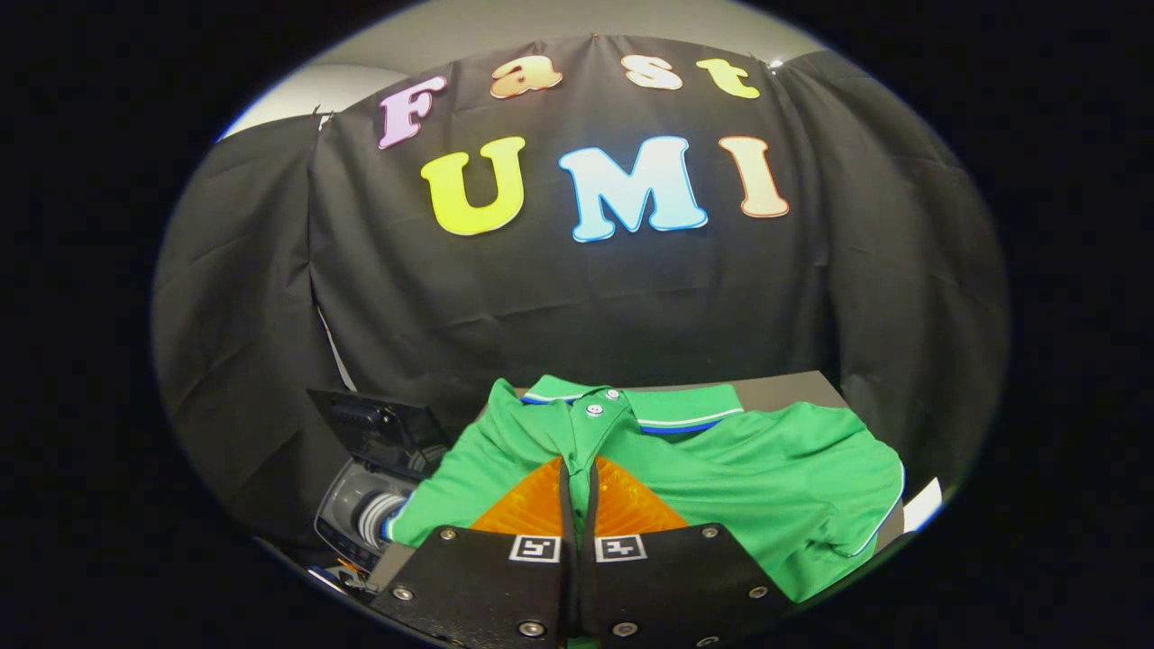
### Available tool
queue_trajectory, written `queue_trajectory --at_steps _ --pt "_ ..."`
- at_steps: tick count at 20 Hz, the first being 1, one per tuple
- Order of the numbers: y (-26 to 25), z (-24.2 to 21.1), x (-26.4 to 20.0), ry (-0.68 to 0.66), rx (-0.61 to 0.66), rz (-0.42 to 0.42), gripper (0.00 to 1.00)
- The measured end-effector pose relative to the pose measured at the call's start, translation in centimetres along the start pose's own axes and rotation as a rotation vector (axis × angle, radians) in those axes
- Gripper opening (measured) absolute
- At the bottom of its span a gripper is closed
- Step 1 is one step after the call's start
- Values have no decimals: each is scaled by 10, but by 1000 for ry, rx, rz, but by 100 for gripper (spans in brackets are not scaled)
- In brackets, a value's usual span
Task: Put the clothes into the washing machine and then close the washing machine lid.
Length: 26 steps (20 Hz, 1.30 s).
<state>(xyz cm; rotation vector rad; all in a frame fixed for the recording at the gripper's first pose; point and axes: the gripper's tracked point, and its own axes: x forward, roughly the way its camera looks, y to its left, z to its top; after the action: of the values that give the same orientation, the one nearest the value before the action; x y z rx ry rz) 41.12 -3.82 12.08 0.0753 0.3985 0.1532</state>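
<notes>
- The gripper sits at the bottom centre of the frame, its orange fingers pressed together with only a thin slit between them and no cloth visibly caught.
- A green polo shirt lies under and beyond the fingertips, collar toward the black wall, spreading to the lower right.
- The washing machine stands at lower left beside the shirt's sleeve, its lid raised.

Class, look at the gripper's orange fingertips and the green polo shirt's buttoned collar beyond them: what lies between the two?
In the gripper view, only the green polo shirt's own front fabric lies there. The gripper's orange fingers are closed together over it, the buttoned collar just beyond.
</notes>
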Motion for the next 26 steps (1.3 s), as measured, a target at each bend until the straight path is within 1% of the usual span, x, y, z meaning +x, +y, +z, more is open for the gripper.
queue_trajectory --at_steps 4,7,12,21,26 --pt "32 18 -10 -59 -7 29 0" --pt "59 31 -13 -104 19 53 0" --pt "116 35 -11 -119 2 100 0" --pt "210 21 10 -92 -29 183 0" --pt "260 5 19 -69 -40 227 0"
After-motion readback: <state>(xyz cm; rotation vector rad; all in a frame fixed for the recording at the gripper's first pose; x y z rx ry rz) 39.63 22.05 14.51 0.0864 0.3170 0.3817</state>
